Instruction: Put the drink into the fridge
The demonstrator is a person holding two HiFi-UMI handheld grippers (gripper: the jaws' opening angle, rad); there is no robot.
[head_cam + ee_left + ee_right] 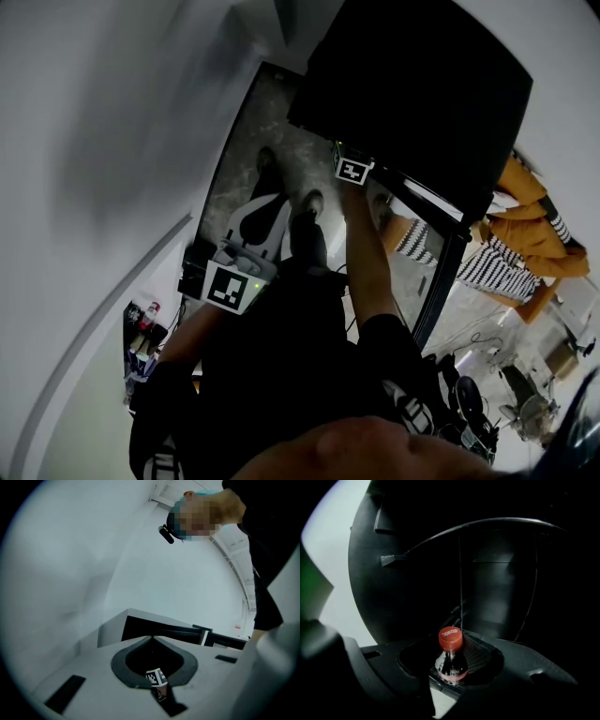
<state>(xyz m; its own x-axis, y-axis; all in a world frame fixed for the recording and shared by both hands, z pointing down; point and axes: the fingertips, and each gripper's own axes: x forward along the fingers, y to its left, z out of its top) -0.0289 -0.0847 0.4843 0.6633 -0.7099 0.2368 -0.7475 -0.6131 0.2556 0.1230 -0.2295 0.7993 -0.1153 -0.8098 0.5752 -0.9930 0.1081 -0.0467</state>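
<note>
White walls enclose a black fridge [412,94], whose dark interior lies directly ahead of the right tool [459,632].

Risk noted: the cavity is dim and ledges project from its inner wall. A misjudged approach could knock the drink [451,663] against one and twist it in the grip. Letting go before the base is seated would likely topple it.

Right tool: jaws set wide and clamped on the drink, a red-capped cola bottle standing between them.

Left tool [151,638]: well behind the right tool, beside the person. Its jaws are closed tip to tip and carry nothing.
</note>
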